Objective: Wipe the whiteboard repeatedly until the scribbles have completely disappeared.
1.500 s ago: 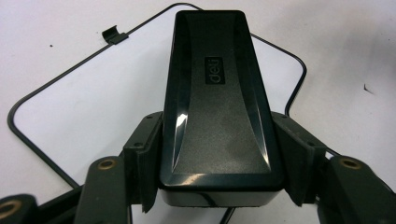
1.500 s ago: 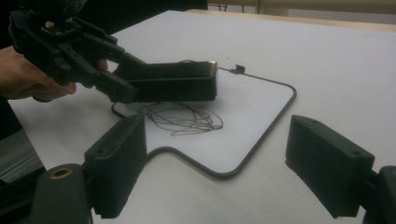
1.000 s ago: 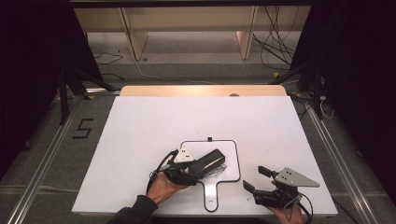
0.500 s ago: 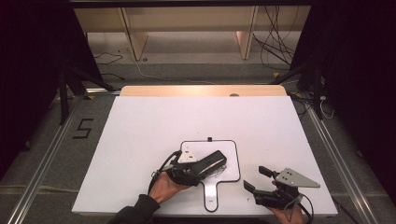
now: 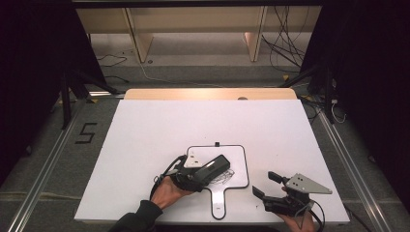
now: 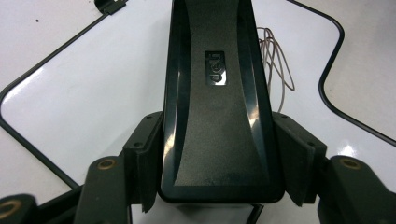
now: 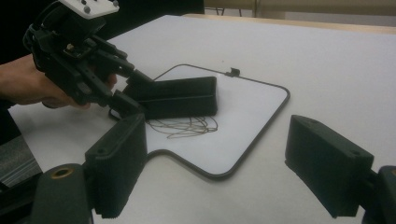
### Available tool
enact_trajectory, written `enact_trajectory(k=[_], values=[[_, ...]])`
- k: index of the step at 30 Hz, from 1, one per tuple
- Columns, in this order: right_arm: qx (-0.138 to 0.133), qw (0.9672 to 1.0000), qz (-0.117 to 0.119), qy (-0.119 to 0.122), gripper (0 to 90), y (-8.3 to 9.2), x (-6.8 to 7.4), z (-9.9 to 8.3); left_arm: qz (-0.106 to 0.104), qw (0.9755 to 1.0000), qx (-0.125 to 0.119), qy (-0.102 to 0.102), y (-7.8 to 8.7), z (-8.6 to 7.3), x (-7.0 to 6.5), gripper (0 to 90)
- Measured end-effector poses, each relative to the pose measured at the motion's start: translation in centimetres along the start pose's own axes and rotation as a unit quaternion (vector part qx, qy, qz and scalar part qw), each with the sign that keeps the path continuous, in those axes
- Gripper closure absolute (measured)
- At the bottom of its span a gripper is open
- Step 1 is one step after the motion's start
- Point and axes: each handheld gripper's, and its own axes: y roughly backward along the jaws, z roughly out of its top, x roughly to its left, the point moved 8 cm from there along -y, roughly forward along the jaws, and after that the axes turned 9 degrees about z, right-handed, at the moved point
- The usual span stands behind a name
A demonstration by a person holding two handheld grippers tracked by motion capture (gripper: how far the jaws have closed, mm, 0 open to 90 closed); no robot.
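A small whiteboard [image 5: 234,157] with a black rim and a short handle lies on the white table near its front edge. A black block eraser [image 5: 213,167] rests on the board, with my left gripper [image 5: 199,174] shut on its near end. In the left gripper view the eraser [image 6: 219,102] sits tight between both pads, and a thin scribble [image 6: 275,60] shows on the board beside it. My right gripper [image 5: 265,183] hovers open to the right of the board's handle, with nothing between its jaws. In the right gripper view the scribble [image 7: 184,125] lies just in front of the eraser [image 7: 180,95].
The white table top [image 5: 203,121] stretches far beyond the board, with a wooden strip [image 5: 208,94] along its back edge. Cables [image 5: 285,43] and shelf legs stand on the floor behind. A taped "5" [image 5: 86,133] marks the floor at the left.
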Motion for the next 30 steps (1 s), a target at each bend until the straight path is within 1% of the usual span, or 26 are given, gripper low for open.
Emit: enact_trajectory(k=[3,5,8,11,14,16,19,20,26,28,30], values=[[0.001,1.0,0.002,0.002,21.7,-0.1,0.0,0.0,0.001,1.0,0.001,-0.005,0.1,-0.1,0.2,40.5],[0.002,1.0,0.002,0.005,21.7,-0.1,0.1,0.0,0.001,1.0,0.002,-0.003,0.2,-0.2,0.3,40.5],[0.002,1.0,0.002,0.003,21.7,-0.1,0.1,0.0,0.0,1.0,0.0,-0.003,0.1,-0.1,0.1,40.5],[0.002,1.0,0.001,0.005,21.7,-0.2,0.2,0.0,-0.004,0.9999,0.0,-0.014,-0.2,0.3,-0.7,40.6],[0.003,1.0,0.001,0.005,21.7,-0.2,0.1,0.0,-0.014,0.9997,-0.003,-0.019,-0.6,0.8,-1.6,40.6],[0.004,1.0,0.001,0.004,21.7,-0.2,0.1,0.0,-0.017,0.9995,-0.003,-0.025,-0.9,1.0,-2.2,40.6],[0.003,1.0,0.001,0.004,21.7,-0.2,0.1,0.0,-0.021,0.9991,-0.003,-0.038,-1.1,1.3,-2.8,40.6],[0.004,1.0,0.001,0.004,21.7,-0.2,0.1,0.0,-0.022,0.999,-0.004,-0.038,-1.1,1.3,-3.0,40.6],[0.004,1.0,-0.001,0.006,21.7,-0.2,0.1,0.0,-0.022,0.9988,0.0,-0.043,-0.9,1.2,-2.8,40.6],[0.004,1.0,-0.001,0.005,21.7,-0.2,0.1,0.0,-0.017,0.9988,0.002,-0.045,-0.8,1.0,-2.4,40.6],[0.003,1.0,-0.001,0.005,21.7,-0.1,0.0,0.0,-0.01,0.9991,0.002,-0.041,-0.6,0.7,-1.7,40.6]])
